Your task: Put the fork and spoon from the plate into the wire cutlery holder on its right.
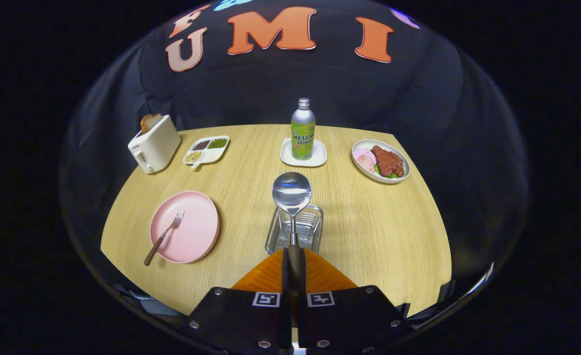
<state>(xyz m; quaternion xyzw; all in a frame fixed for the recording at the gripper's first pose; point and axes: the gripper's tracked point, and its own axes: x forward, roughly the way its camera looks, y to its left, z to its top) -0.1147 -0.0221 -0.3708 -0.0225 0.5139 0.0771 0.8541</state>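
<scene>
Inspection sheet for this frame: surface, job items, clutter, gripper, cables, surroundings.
Surface: light wood table, no spills seen.
Job's things: spoon held over the wire cutlery holder, bowl pointing ahead; fork lies on the pink plate, handle overhanging the rim, left of the holder.
Clutter: toaster with bread, divided snack tray, soda bottle on a white coaster, plate of meat, all at the far side.
Grippers: gripper jaws shut on the spoon handle.
Cables: nothing seen.
Surroundings: black cloth booth wall behind the table.
</scene>
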